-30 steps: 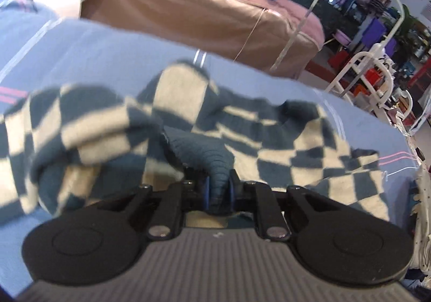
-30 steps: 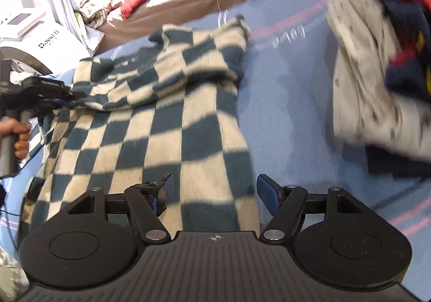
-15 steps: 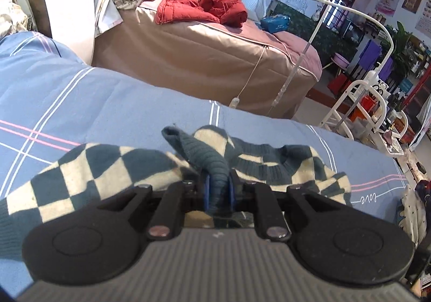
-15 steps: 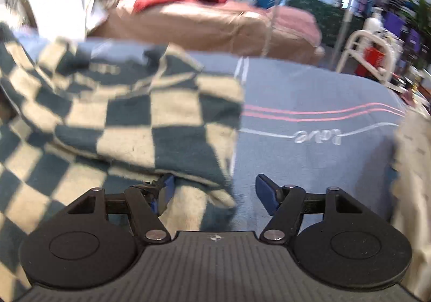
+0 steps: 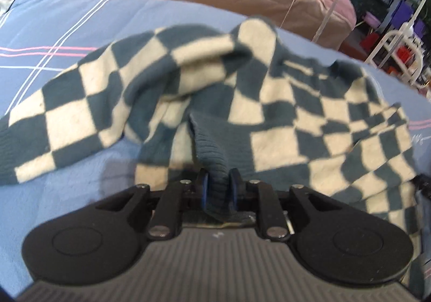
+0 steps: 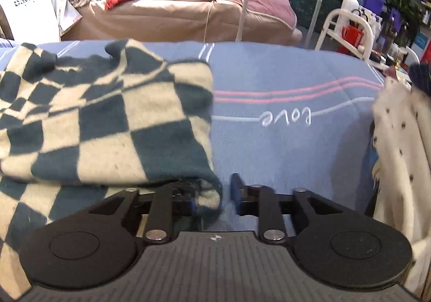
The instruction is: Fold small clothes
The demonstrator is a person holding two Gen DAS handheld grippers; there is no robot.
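A teal-and-cream checkered sweater (image 5: 242, 91) lies bunched on the blue bedsheet (image 5: 54, 21). My left gripper (image 5: 218, 186) is shut on its teal ribbed cuff (image 5: 212, 151), which stands up between the fingers. In the right wrist view the sweater (image 6: 107, 118) is folded over itself at the left, with its folded edge reaching the gripper. My right gripper (image 6: 212, 196) is half closed, and the sweater's corner sits between the fingers against the left one; there is a gap to the right finger.
A cream dotted garment (image 6: 398, 167) and other clothes are piled at the sheet's right edge. A tan-covered bed (image 6: 175, 16) with red clothes stands behind. White metal racks (image 6: 347, 29) stand at the far right. The sheet (image 6: 282, 140) with "love" stitching lies right of the sweater.
The left gripper has swung and dropped toward the sweater, still gripping the cuff. The right gripper's jaws have narrowed around the sweater's corner, and the fold now lies flatter.
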